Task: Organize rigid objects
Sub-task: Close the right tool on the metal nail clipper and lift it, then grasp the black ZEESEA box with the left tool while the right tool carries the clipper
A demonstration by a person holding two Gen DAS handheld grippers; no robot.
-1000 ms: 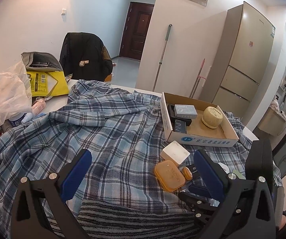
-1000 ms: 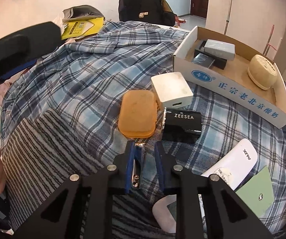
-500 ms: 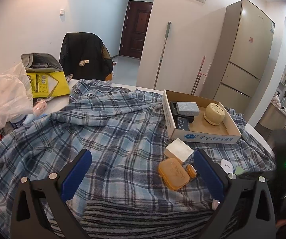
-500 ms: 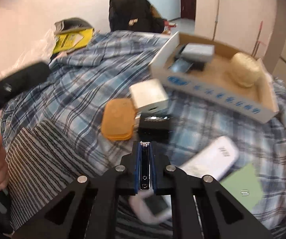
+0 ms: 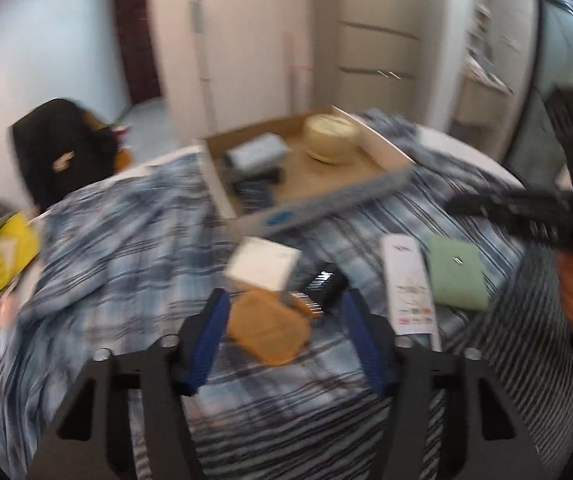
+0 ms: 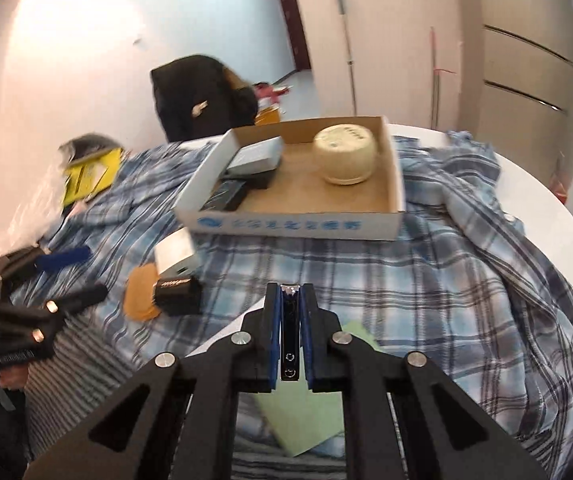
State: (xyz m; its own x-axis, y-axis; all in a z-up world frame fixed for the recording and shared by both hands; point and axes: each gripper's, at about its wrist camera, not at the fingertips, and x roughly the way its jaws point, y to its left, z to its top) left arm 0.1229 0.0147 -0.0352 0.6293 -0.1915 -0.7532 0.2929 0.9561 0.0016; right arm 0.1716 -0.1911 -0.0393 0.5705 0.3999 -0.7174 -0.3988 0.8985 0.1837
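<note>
My right gripper (image 6: pixel 290 300) is shut on a small metal nail clipper (image 6: pixel 289 332), held in the air before the cardboard box (image 6: pixel 298 224). The box holds a cream round speaker (image 6: pixel 344 155), a grey box (image 6: pixel 254 156) and dark boxes. My left gripper (image 5: pixel 284 308) is open, low over an orange case (image 5: pixel 268 328), with a black box (image 5: pixel 324 282) and a white box (image 5: pixel 262 262) just beyond it. The left view is blurred. The right gripper shows at the right edge of the left view (image 5: pixel 526 208).
A white remote (image 5: pixel 406 284) and a green card (image 5: pixel 456 272) lie right of the orange case. A plaid cloth (image 6: pixel 426 280) covers the round white table (image 6: pixel 546 208). A yellow bag (image 6: pixel 90 172) and a black jacket on a chair (image 6: pixel 202 92) are behind.
My right gripper closed on the nail clipper and lifted it up toward the cardboard box. My left gripper swung right and down over the orange case, its jaws narrower than before.
</note>
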